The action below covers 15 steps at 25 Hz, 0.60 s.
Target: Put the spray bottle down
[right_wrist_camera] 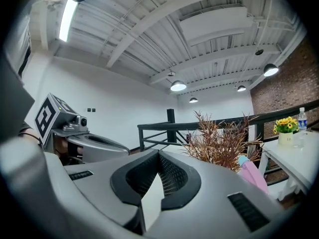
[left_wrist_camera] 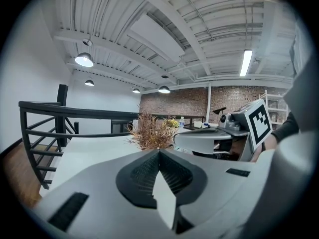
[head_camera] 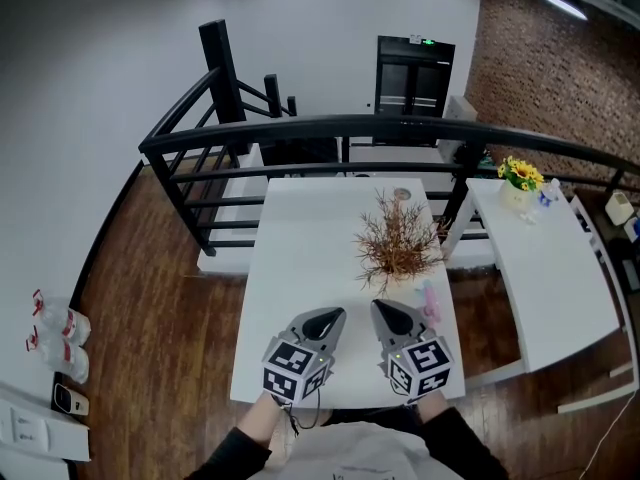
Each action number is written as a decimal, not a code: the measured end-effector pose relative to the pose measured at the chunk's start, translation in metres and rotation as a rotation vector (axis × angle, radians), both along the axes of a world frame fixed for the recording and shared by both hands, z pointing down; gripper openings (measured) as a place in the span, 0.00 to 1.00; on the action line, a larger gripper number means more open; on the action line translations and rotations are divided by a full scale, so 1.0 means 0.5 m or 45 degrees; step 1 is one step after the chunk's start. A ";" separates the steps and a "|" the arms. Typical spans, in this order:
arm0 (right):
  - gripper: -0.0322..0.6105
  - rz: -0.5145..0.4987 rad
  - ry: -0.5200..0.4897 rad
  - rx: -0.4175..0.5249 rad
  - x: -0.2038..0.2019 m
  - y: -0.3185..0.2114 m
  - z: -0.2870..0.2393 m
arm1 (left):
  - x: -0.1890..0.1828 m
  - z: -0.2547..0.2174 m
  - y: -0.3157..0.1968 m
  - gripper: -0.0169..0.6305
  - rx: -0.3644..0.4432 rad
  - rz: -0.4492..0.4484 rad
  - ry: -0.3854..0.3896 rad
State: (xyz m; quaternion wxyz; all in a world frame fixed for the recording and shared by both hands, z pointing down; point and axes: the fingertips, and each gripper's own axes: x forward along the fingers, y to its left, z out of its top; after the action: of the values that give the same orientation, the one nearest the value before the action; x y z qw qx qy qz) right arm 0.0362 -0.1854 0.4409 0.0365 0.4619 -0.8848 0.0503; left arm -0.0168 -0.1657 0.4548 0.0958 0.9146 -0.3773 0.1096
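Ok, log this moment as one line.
left tongs: shut, empty | right tongs: shut, empty | spray bottle: on table, beside dried plant

White table [head_camera: 300,248], black railing [head_camera: 300,126] behind, wood floor [head_camera: 160,308], brick wall [head_camera: 530,68] right, pendant lamps [left_wrist_camera: 83,59] lit.

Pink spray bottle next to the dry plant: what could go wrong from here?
1. The spray bottle sits close to the right edge of the table; a nudge from the shut right gripper beside it could push it off.
2. The dried plant spreads its twigs right next to the bottle; a passing gripper might snag them.
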 end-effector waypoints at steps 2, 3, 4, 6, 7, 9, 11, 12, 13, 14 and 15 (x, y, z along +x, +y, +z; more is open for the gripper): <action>0.05 -0.001 0.002 -0.003 0.002 -0.002 0.001 | 0.004 0.001 -0.001 0.03 -0.003 0.006 -0.001; 0.05 0.000 0.002 -0.005 0.005 -0.003 0.002 | 0.005 0.001 -0.001 0.03 -0.004 0.007 -0.002; 0.05 0.002 0.002 -0.005 0.006 -0.002 0.002 | 0.005 0.000 0.000 0.03 -0.006 0.009 -0.003; 0.05 0.006 0.006 -0.002 0.005 0.001 -0.003 | 0.004 -0.004 0.003 0.03 -0.005 0.011 -0.005; 0.05 0.006 0.007 -0.002 0.004 0.002 -0.004 | 0.003 -0.005 0.004 0.03 -0.004 0.011 -0.005; 0.05 0.005 0.008 -0.004 0.005 0.002 -0.002 | 0.005 -0.006 0.004 0.03 -0.002 0.011 -0.004; 0.05 0.001 0.010 -0.005 0.007 0.000 0.001 | 0.007 -0.005 0.002 0.03 -0.001 0.010 -0.003; 0.05 -0.001 0.011 -0.005 0.008 0.000 0.002 | 0.008 -0.004 0.002 0.03 -0.001 0.009 -0.003; 0.05 -0.003 0.011 -0.004 0.008 0.000 0.003 | 0.009 -0.004 0.002 0.03 -0.002 0.008 -0.003; 0.05 -0.007 0.010 -0.005 0.008 0.001 0.003 | 0.009 -0.003 0.002 0.03 -0.002 0.008 -0.003; 0.05 -0.010 0.009 -0.005 0.007 0.001 0.003 | 0.009 -0.003 0.003 0.03 -0.003 0.007 -0.003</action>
State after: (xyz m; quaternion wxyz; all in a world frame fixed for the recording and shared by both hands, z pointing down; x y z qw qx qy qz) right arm 0.0399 -0.1848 0.4425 0.0407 0.4585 -0.8863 0.0503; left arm -0.0123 -0.1644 0.4532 0.0962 0.9154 -0.3747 0.1115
